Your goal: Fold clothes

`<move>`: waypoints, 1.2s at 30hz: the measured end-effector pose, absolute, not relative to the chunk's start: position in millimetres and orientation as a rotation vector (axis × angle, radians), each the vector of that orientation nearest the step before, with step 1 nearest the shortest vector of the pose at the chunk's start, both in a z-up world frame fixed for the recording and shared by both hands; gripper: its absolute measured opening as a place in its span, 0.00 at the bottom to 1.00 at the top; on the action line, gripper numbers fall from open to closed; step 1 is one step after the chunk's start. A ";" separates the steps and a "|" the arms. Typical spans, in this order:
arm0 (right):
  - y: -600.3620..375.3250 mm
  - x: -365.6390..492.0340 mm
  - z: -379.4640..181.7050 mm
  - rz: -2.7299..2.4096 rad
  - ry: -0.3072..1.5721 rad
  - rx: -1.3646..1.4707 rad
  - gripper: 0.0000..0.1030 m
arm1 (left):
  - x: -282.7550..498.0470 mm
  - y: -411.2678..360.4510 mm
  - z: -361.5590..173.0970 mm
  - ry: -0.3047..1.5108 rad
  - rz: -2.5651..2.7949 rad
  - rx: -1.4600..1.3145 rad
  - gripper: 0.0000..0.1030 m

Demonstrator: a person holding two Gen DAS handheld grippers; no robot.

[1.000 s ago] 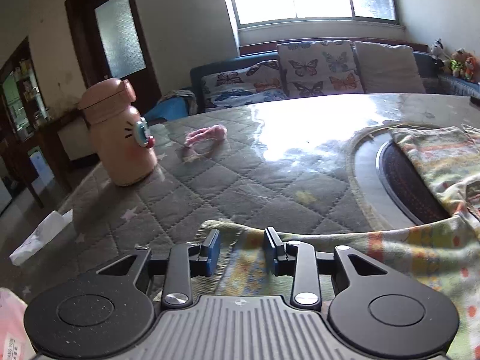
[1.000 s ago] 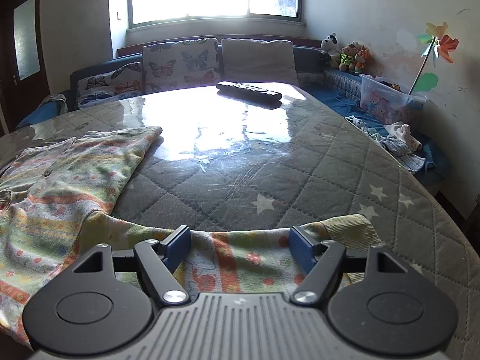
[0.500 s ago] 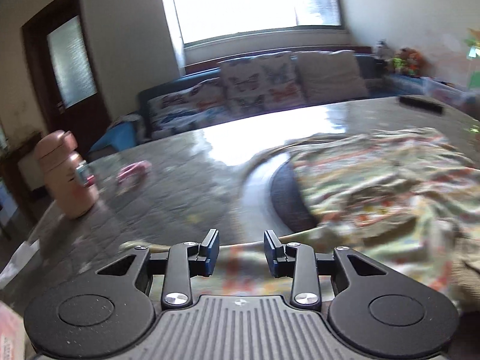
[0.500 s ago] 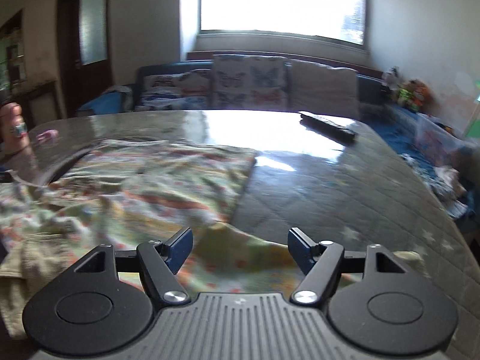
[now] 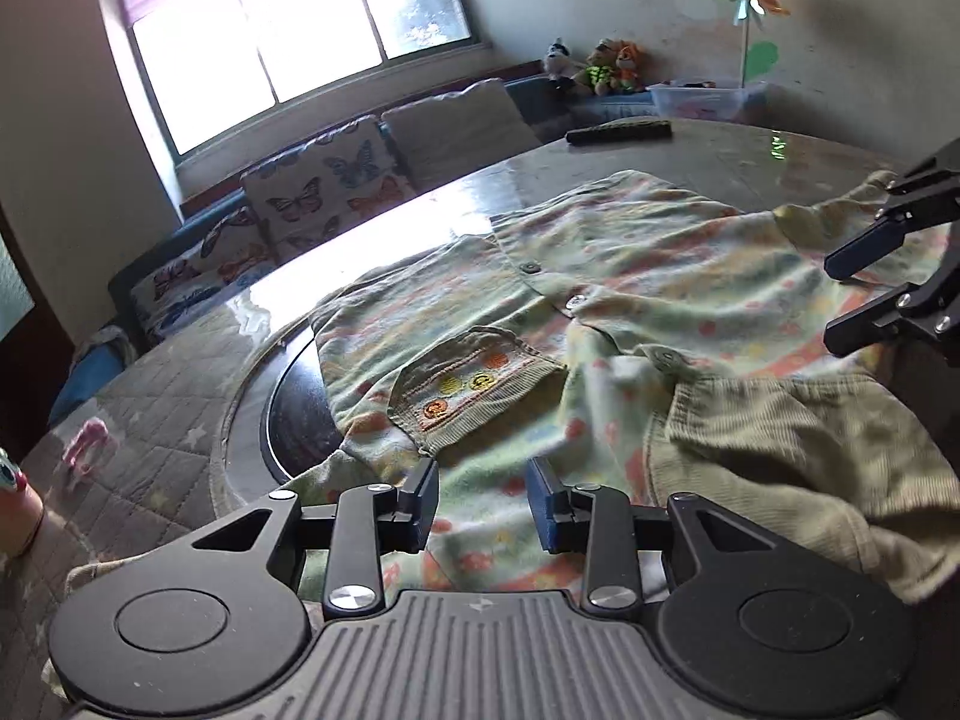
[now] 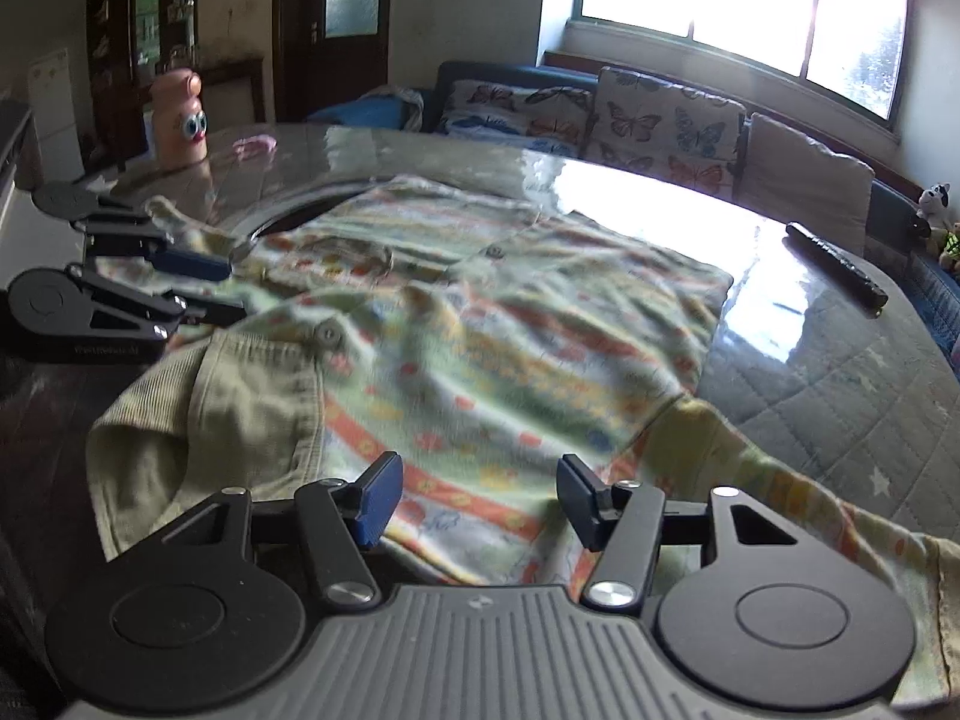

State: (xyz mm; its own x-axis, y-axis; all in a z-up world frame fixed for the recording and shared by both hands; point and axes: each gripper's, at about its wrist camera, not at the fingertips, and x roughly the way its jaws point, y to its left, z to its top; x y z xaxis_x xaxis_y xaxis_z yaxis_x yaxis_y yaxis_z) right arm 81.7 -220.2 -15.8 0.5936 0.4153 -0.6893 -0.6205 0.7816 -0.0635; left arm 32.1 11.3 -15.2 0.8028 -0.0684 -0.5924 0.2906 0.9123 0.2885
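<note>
Nearest the collar of the shirt (image 5: 630, 276), the left hand-held gripper (image 5: 483, 501) is standing with its jaws parted, cloth lying under the gap and nothing pinched; on the collar's other side the right hand-held gripper (image 6: 474, 495) is gaping wider, likewise holding nothing. The patterned, buttoned shirt is lying spread on the desk (image 6: 840, 360), front up, its corduroy collar (image 6: 210, 396) rumpled at the near edge and one sleeve (image 6: 780, 480) trailing off beside the collar. Whether a fold is about to start or has just been laid, the scene is not telling. Judging the work: any grip should be taking both cloth layers together, level on both sides, keeping the placket straight. Beyond the collar, past the far hem, a remote control (image 5: 618, 133) is lying well apart.
</note>
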 end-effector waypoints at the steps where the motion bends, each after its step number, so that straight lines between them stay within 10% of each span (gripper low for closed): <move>1: -220.9 78.7 -16.8 0.616 0.715 -0.319 0.55 | 27.8 10.2 -15.0 0.608 -0.213 0.388 0.35; 19: -162.6 53.3 2.8 0.858 0.686 -0.263 0.37 | 6.4 1.3 -12.4 0.566 -0.269 0.396 0.35; 26: -161.0 55.1 -2.2 0.830 0.704 -0.237 0.06 | 8.8 16.4 4.2 0.545 -0.227 0.302 0.35; 36: -199.8 64.8 25.1 0.782 0.690 -0.083 0.05 | 38.9 -2.2 3.0 0.571 -0.283 0.235 0.34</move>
State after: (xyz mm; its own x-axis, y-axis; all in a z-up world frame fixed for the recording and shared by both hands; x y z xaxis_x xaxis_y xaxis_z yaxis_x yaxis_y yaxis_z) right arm 64.8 -199.8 25.1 0.5036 0.6209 -0.6008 -0.6733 0.7178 0.1774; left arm 38.9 -2.2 3.0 0.8046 -0.1970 -0.5601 0.3262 0.9349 0.1397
